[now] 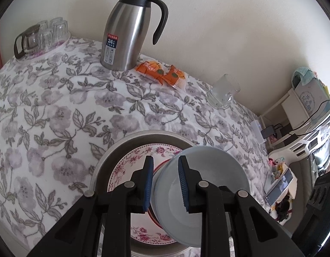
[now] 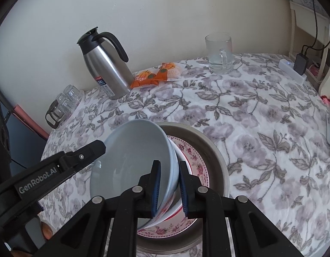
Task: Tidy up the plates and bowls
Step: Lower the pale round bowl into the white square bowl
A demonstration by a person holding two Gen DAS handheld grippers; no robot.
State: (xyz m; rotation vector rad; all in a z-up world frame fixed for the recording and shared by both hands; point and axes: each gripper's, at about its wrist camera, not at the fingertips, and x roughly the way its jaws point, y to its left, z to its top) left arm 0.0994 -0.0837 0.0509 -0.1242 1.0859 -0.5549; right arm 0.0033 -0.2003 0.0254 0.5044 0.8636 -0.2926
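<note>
Soft, even daylight fills both views; shadows are faint. The steel jug (image 1: 130, 32) carries mild sheen. Fisheye bending curves the tabletop (image 2: 261, 117), and dark vignetting rings the slightly soft edges.

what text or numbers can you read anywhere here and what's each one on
"GenRobot.AI" – white print on the black arm of the left tongs
"24" – blue label on the steel thermos jug; the smaller print around it is too blurred to read
"BREA" – pale letters on the clear end of the orange snack packets, cut off; orange-side print unreadable
Characters on the grey box on the shelf – too blurred to read
</note>
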